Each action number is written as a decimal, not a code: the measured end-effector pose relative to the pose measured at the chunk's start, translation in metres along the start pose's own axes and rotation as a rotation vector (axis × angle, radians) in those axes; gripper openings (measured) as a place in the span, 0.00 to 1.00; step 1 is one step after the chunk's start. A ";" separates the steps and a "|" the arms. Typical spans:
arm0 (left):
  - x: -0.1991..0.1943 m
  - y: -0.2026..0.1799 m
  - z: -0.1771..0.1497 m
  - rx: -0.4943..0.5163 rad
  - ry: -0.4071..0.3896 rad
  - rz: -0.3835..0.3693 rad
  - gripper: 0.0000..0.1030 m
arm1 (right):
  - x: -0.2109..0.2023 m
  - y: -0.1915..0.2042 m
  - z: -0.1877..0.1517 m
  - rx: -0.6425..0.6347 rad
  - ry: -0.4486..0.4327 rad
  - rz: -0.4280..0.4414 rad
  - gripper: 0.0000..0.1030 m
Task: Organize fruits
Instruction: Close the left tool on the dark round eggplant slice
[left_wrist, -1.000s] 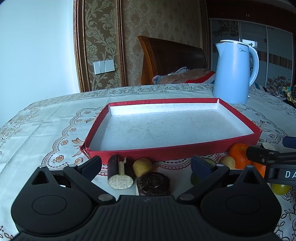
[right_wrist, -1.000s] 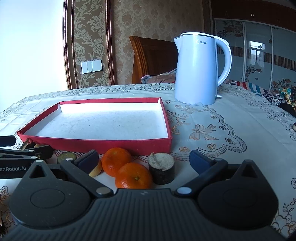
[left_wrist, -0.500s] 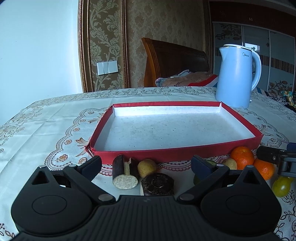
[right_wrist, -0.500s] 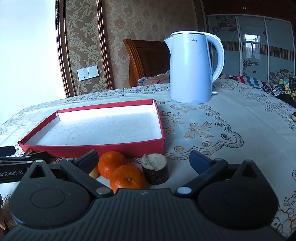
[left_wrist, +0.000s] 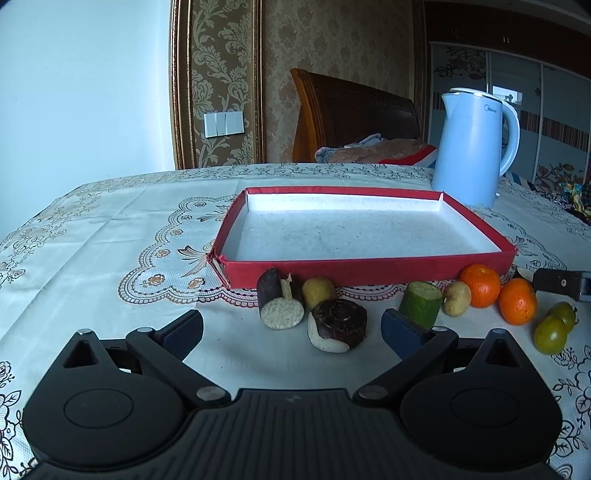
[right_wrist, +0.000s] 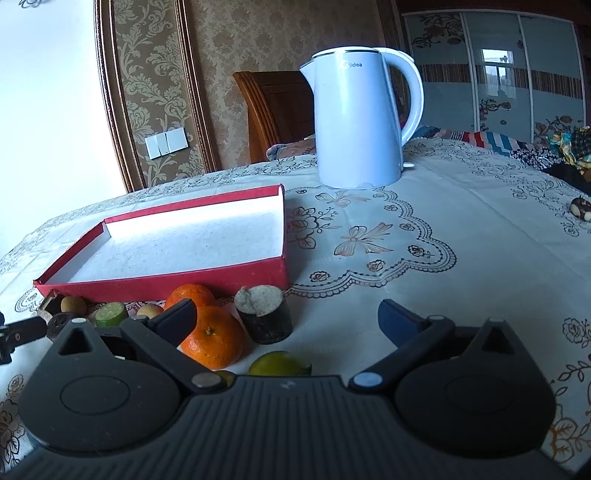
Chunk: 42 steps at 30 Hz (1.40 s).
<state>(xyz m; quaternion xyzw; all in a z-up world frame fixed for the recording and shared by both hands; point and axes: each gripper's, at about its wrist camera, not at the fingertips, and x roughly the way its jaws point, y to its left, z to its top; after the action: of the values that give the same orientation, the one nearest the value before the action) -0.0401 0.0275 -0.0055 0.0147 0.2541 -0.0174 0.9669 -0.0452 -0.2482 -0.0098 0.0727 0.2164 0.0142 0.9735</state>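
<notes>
Both sets of fingers are spread and hold nothing: the left gripper has drawn back from the fruit row, so the dark round piece and green cylinder now lie ahead of it. The right gripper has tilted and lifted off the oranges. All fruit sits on the counter just before the red tray, which holds nothing, so I judge sorting not begun.

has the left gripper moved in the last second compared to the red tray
Yes. The left gripper has pulled back and up from the red tray, which now looks smaller and farther, with more fruit showing in front.
</notes>
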 end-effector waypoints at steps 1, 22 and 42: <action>0.001 -0.002 0.001 0.008 0.007 0.002 1.00 | 0.001 -0.001 0.000 0.004 0.004 0.001 1.00; 0.031 -0.030 0.013 0.013 0.096 -0.015 0.99 | 0.004 -0.006 0.000 0.036 0.018 -0.012 1.00; 0.037 -0.026 0.011 0.017 0.119 -0.082 0.40 | 0.006 -0.008 0.000 0.046 0.028 -0.013 1.00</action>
<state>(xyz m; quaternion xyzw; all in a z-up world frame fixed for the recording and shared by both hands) -0.0036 -0.0003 -0.0149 0.0135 0.3113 -0.0580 0.9484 -0.0401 -0.2561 -0.0135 0.0934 0.2308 0.0038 0.9685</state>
